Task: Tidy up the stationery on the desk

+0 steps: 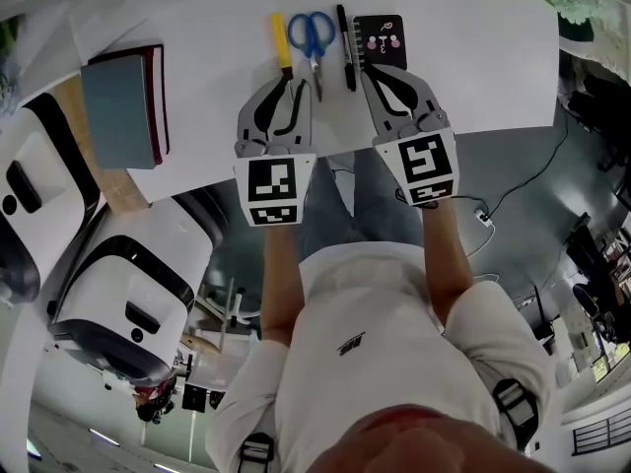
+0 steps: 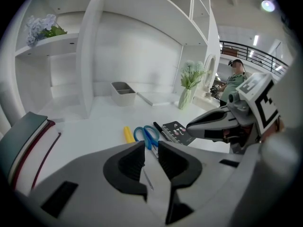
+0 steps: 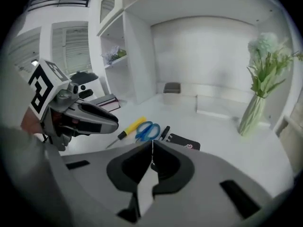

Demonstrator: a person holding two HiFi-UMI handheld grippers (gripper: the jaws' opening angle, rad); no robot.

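Note:
Four items lie in a row on the white desk: a yellow-handled screwdriver, blue scissors, a black pen and a small black notebook. My left gripper hovers just short of the screwdriver and scissors, its jaws a narrow gap apart with nothing between them. My right gripper hangs over the notebook's near edge, shut and empty. The right gripper view shows the scissors and notebook just beyond its tips.
A grey book with a red edge lies at the desk's left. At the back are shelves, a small grey bin and a vase of flowers. The desk's near edge runs under both grippers. White chairs stand below left.

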